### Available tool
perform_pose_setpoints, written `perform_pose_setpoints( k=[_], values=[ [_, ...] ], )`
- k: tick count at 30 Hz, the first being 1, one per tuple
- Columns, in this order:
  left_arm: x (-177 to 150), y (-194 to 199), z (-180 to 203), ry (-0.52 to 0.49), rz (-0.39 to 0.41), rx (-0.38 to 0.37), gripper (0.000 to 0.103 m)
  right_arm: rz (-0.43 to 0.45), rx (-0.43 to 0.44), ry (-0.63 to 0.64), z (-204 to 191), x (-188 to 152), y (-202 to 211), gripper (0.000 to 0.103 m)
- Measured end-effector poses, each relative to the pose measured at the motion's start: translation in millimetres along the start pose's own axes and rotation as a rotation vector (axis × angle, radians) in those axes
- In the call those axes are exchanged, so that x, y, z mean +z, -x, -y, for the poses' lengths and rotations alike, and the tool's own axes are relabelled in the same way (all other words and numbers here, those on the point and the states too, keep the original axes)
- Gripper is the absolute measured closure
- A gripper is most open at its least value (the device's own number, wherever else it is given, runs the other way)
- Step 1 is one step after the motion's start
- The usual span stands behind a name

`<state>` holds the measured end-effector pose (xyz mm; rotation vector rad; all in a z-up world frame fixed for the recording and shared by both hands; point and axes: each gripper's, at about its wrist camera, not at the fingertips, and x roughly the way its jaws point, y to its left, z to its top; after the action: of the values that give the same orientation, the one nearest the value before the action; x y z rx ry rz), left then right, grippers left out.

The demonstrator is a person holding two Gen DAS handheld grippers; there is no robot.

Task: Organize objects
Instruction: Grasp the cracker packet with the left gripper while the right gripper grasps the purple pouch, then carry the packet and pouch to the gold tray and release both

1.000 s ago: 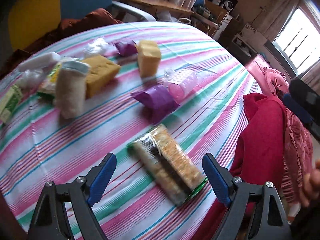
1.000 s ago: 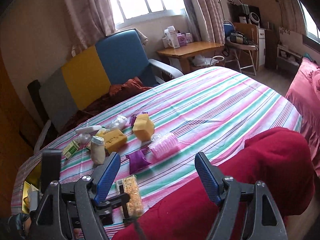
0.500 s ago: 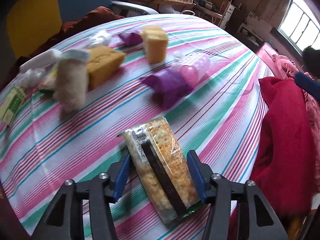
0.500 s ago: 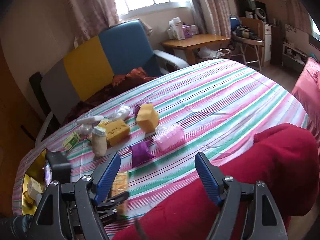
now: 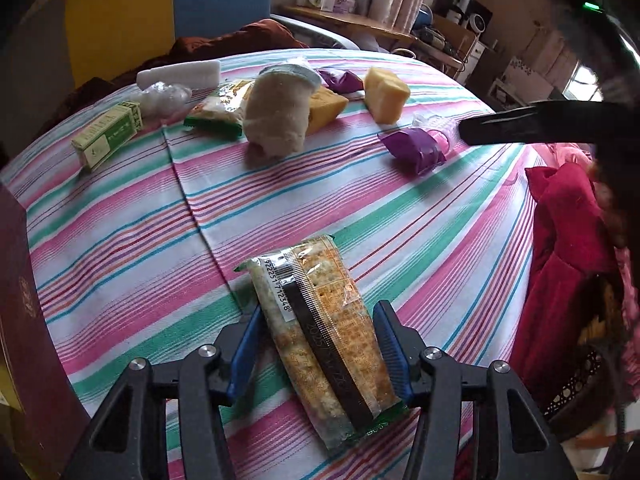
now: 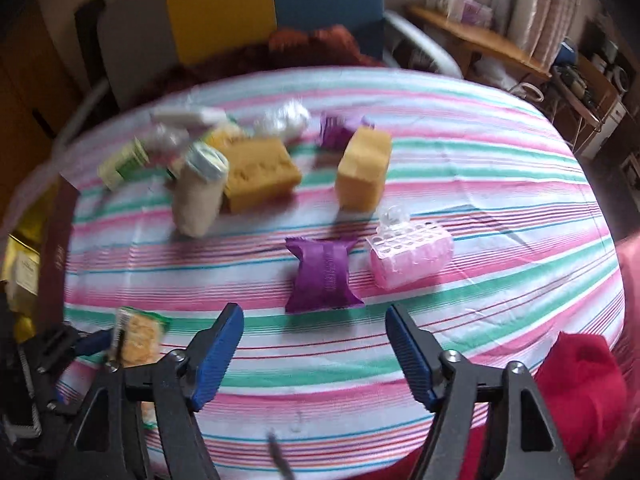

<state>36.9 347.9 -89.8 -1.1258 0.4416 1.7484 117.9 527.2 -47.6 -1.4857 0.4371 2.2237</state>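
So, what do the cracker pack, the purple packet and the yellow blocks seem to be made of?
Cracker pack: clear glossy plastic film; crackers, a barcode and glare show.
Purple packet: probably plastic or foil wrap; crimped ends, slight sheen.
Yellow blocks: likely sponge foam; matte, pitted surface, soft-looking edges, though motion blur leaves it open.

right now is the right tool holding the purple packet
No, the right tool stands open and empty, with the purple packet lying on the striped cloth just beyond its fingertips.

Both wrist views angled down, close over striped bedspread (image 5: 360,208), right somewhat blurred
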Motion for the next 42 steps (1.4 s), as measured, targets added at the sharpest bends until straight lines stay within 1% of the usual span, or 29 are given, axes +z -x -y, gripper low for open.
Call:
perform_pose_setpoints(
  k=[6, 11, 12, 13, 14, 16, 19, 22, 28, 30, 35, 36, 39, 41, 42],
  values=[
    [-1.8, -1.6, 0.9, 0.003, 0.015, 0.0, 0.046, -0.112, -0.057, 0.026, 2.9, 18.0, -34.2, 0.037],
    [-4.1, -1.5, -1.3, 0.005, 0.032, -0.012, 0.046, -0.179, -0.041, 0.039, 1.8, 25.8, -52.6, 0.043],
    [-4.3, -2.0, -0.7, 0.004, 0.035, -0.012, 0.046, -0.188, -0.034, 0.045, 0.8, 26.8, -54.9, 0.046],
    [-4.6, -2.4, -0.3, 0.001, 0.04, -0.011, 0.046, -0.198, -0.027, 0.053, -0.3, 27.2, -57.1, 0.054],
    [-5.0, -2.6, 0.2, -0.005, 0.044, -0.009, 0.046, -0.221, -0.027, 0.066, -2.0, 27.0, -62.1, 0.059],
    [-5.7, -2.7, 1.3, -0.012, 0.051, -0.005, 0.048, -0.238, -0.037, 0.071, -3.0, 26.7, -66.4, 0.067],
    [-7.3, -2.5, 0.8, -0.003, 0.066, -0.008, 0.049, -0.224, -0.018, 0.081, -5.7, 24.5, -62.9, 0.067],
    [-9.0, -0.8, 1.7, -0.014, 0.073, 0.002, 0.05, -0.189, 0.002, 0.082, -7.6, 20.4, -52.4, 0.067],
    [-12.6, 8.4, 2.3, 0.0, 0.071, -0.011, 0.053, -0.092, 0.061, 0.111, -25.4, 4.6, -21.9, 0.067],
    [-16.3, 17.3, 1.3, 0.002, 0.086, -0.006, 0.053, -0.051, 0.089, 0.123, -37.3, 1.8, -10.0, 0.067],
    [-24.3, 50.2, -10.9, 0.026, 0.148, 0.004, 0.053, 0.036, 0.16, 0.168, -79.4, 8.8, 20.6, 0.067],
    [-26.2, 58.8, -15.5, 0.036, 0.162, 0.01, 0.053, 0.049, 0.177, 0.178, -89.8, 12.9, 18.8, 0.067],
    [-32.9, 89.8, -36.0, 0.086, 0.214, 0.027, 0.053, 0.08, 0.233, 0.217, -125.9, 19.9, 28.3, 0.067],
    [-40.3, 111.5, -53.2, 0.13, 0.252, 0.055, 0.053, 0.093, 0.272, 0.253, -155.3, 24.3, 26.4, 0.067],
    [-44.2, 122.2, -62.9, 0.153, 0.267, 0.067, 0.053, 0.095, 0.283, 0.264, -164.0, 24.3, 27.0, 0.067]
  ],
)
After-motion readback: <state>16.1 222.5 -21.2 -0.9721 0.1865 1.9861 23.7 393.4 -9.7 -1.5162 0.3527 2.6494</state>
